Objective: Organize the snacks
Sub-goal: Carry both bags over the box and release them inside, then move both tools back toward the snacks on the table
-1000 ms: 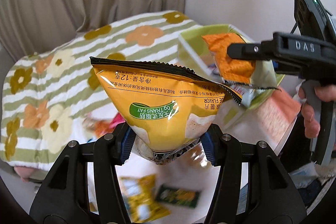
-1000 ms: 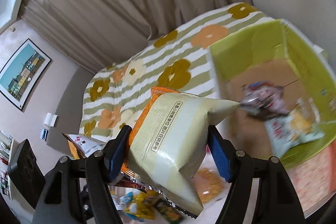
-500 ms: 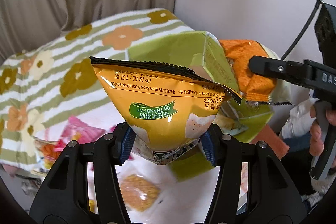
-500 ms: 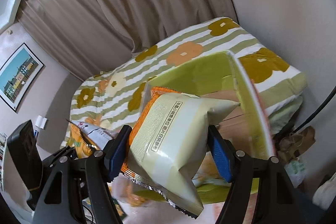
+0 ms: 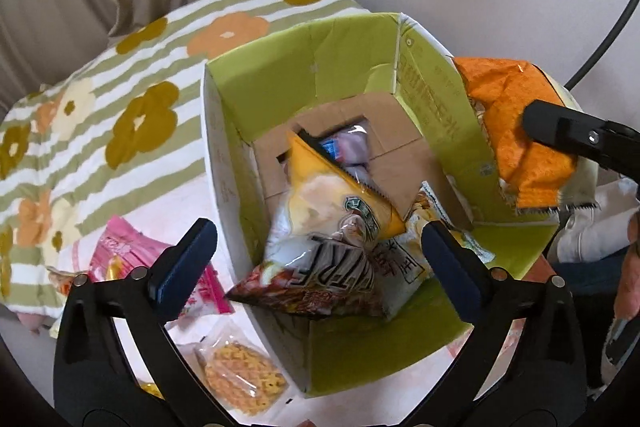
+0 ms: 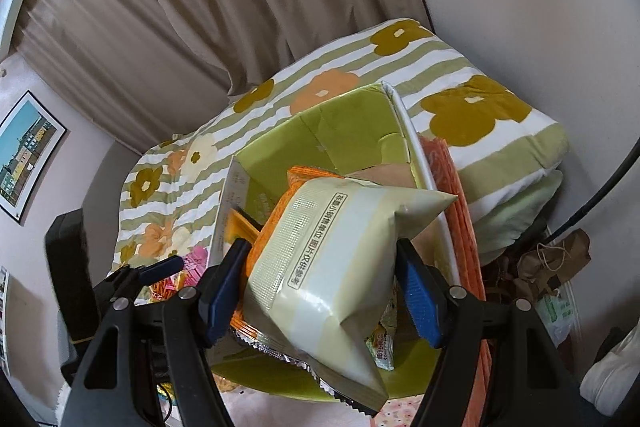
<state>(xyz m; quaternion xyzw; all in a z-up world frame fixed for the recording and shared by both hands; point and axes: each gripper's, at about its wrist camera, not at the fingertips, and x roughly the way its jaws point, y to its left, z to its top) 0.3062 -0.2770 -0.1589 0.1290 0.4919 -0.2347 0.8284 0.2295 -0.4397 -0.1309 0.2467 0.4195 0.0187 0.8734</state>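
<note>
Left gripper [image 5: 318, 253] fingers opening, empty, above green box [image 5: 224, 163]; right gripper [image 6: 322, 293] fingers seemingly clamping pale packet [image 6: 336, 267].

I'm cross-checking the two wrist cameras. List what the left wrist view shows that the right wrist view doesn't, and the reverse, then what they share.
Only the left wrist view: the left claw, jaws opening with nothing pinched, the yellow chip bag dropped among packets on the box floor, and a clear bag of yellow snacks outside the box.

Only the right wrist view: a framed picture on the wall and a crumpled brown paper bag.

Both: the green cardboard box, the orange-and-cream snack bag held in the right claw, the floral blanket, the curtain.
</note>
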